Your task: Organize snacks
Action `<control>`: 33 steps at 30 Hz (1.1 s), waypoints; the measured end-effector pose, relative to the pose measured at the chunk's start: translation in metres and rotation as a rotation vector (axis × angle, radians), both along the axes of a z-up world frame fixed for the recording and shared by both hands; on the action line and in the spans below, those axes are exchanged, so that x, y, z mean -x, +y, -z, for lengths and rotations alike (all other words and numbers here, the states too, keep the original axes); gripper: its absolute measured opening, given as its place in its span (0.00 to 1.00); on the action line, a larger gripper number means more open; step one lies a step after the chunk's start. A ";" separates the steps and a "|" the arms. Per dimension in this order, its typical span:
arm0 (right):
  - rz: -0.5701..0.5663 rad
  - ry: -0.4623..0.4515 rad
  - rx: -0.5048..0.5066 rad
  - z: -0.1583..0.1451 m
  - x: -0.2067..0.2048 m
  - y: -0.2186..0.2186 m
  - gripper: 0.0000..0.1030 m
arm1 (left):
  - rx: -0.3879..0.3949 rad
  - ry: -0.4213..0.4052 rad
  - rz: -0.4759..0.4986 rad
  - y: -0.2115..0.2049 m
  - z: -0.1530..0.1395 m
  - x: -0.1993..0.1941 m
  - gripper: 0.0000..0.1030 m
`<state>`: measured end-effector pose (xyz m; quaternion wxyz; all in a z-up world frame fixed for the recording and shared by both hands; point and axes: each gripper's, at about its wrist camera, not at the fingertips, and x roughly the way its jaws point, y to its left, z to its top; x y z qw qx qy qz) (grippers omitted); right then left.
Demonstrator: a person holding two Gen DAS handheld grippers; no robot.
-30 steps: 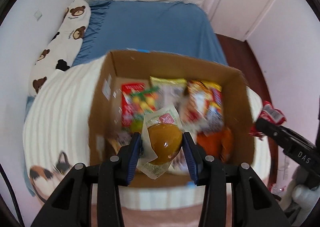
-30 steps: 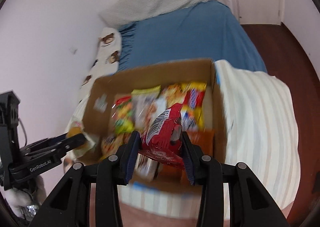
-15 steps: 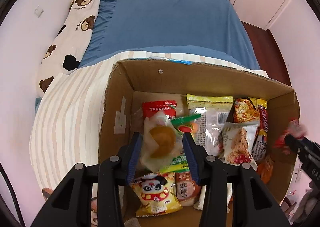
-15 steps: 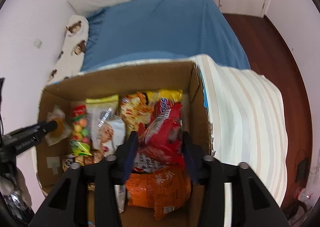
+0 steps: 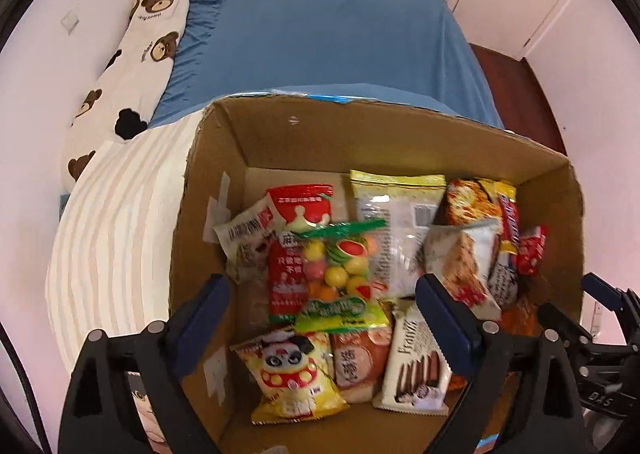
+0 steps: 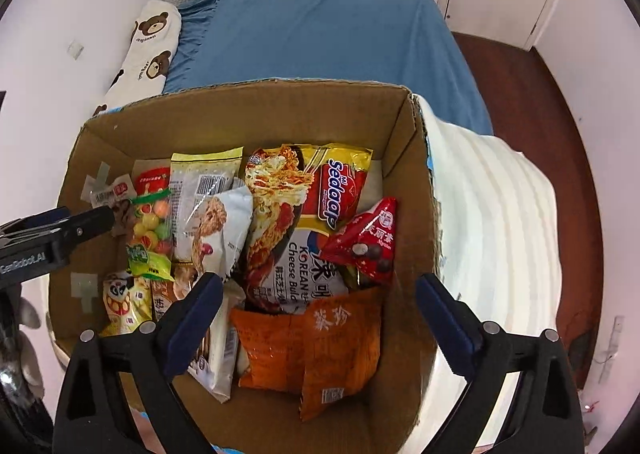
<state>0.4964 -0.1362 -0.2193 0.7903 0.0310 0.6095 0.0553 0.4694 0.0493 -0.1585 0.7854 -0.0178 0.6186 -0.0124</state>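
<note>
An open cardboard box [image 5: 360, 134] [image 6: 256, 114] on the bed holds several snack packets. My left gripper [image 5: 324, 306] hangs open and empty above the box's left half, over a bag of coloured candies [image 5: 336, 266]. A clear-wrapped pastry packet [image 5: 246, 238] lies at the box's left wall. My right gripper [image 6: 318, 308] is open and empty above the box's right half. A red chocolate packet [image 6: 368, 242] lies loose on a noodle pack [image 6: 296, 238] near the right wall, above an orange bag [image 6: 316, 346]. The left gripper's fingertips [image 6: 96, 220] show at the box's left.
The box sits on a cream striped blanket [image 5: 116, 222] [image 6: 500, 222] on a bed with a blue sheet [image 5: 320, 38]. A bear-print bolster [image 5: 136, 66] lies along the left wall. Dark wooden floor [image 6: 532, 102] and white doors are at the right.
Both grippers moved down over the box and opened. The left let go of the wrapped pastry; the right let go of the red chocolate packet. Both packets now lie in the box.
</note>
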 end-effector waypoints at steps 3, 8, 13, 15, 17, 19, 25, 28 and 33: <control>0.008 -0.013 -0.005 -0.005 0.009 -0.001 0.96 | -0.005 -0.021 0.004 -0.004 -0.009 0.011 0.92; 0.005 -0.031 -0.021 -0.011 0.024 0.001 0.96 | 0.014 -0.053 0.002 -0.010 -0.023 0.036 0.92; 0.010 -0.074 -0.018 -0.025 0.046 0.000 0.96 | 0.014 -0.099 0.004 -0.014 -0.039 0.063 0.92; 0.013 -0.096 -0.032 -0.033 0.056 -0.002 0.96 | 0.017 -0.128 -0.007 -0.014 -0.048 0.077 0.92; 0.019 -0.124 -0.040 -0.043 0.069 -0.005 0.96 | 0.019 -0.157 -0.012 -0.015 -0.056 0.091 0.92; 0.014 -0.158 -0.038 -0.055 0.084 -0.007 0.96 | 0.008 -0.196 -0.015 -0.016 -0.067 0.110 0.92; 0.007 -0.256 -0.022 -0.092 0.136 -0.010 0.96 | 0.015 -0.283 -0.008 -0.020 -0.100 0.162 0.92; 0.003 -0.302 -0.038 -0.113 0.166 -0.012 0.97 | 0.011 -0.319 0.006 -0.023 -0.116 0.188 0.92; -0.001 -0.368 -0.052 -0.144 0.215 -0.016 0.97 | 0.008 -0.359 0.014 -0.026 -0.137 0.227 0.92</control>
